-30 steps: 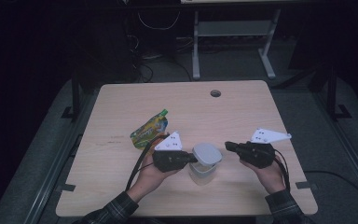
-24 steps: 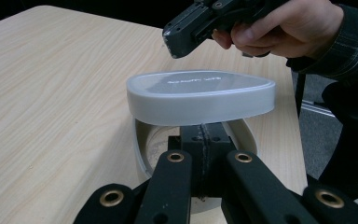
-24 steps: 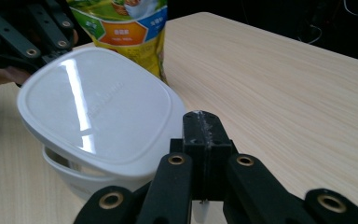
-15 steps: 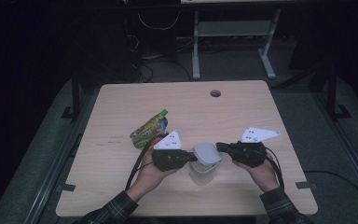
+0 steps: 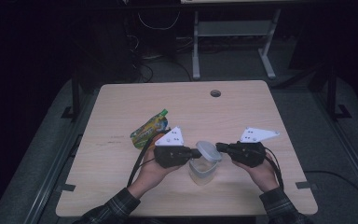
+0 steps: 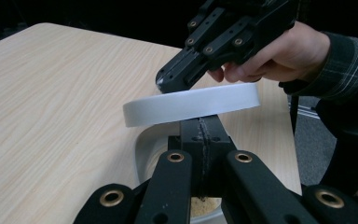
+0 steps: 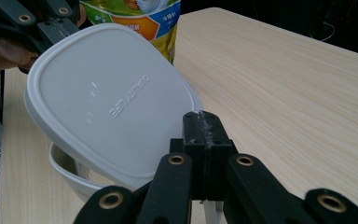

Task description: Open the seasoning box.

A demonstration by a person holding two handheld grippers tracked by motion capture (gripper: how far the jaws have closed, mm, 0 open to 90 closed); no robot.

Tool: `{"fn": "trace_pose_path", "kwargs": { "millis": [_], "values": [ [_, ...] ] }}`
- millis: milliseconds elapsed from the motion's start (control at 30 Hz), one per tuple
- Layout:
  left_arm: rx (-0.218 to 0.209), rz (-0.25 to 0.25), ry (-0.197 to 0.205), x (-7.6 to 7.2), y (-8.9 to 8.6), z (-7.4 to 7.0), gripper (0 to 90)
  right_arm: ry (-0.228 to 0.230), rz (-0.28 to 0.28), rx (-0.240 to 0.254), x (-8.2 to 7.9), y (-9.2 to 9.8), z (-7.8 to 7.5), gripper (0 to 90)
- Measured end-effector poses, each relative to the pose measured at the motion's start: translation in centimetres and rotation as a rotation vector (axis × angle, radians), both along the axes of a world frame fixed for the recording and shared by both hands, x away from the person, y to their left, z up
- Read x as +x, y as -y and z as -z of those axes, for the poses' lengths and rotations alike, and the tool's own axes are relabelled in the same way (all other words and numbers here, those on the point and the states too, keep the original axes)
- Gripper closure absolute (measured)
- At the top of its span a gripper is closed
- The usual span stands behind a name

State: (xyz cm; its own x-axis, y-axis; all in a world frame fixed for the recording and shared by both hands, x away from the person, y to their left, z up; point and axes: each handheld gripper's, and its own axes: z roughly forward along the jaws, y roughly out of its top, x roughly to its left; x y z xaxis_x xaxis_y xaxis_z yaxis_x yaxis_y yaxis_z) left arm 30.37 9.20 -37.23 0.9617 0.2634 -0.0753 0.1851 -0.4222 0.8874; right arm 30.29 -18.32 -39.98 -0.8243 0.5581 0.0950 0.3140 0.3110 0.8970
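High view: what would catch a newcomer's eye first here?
The white lid near the table's front edge, tilted above the clear container, with the shut left gripper and right gripper meeting it from either side. Behind the left gripper lies a green-and-yellow pouch.

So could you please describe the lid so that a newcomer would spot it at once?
On the wooden table, look near the front edge between the two hands. The lid is pale grey, with rounded corners, tilted over a clear tub; the green pouch lies apart.

room dark | floor (image 5: 42, 154) grey — desk frame (image 5: 233, 35) white, behind
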Motion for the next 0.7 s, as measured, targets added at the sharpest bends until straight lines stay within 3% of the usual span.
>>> {"fn": "trace_pose_path", "kwargs": {
  "millis": [700],
  "values": [
    [-0.029,0.026,0.015,1.1,2.1,-1.6,90.0,-0.013,0.009,-0.01,0.4,0.1,0.6,89.9]
  ]
}}
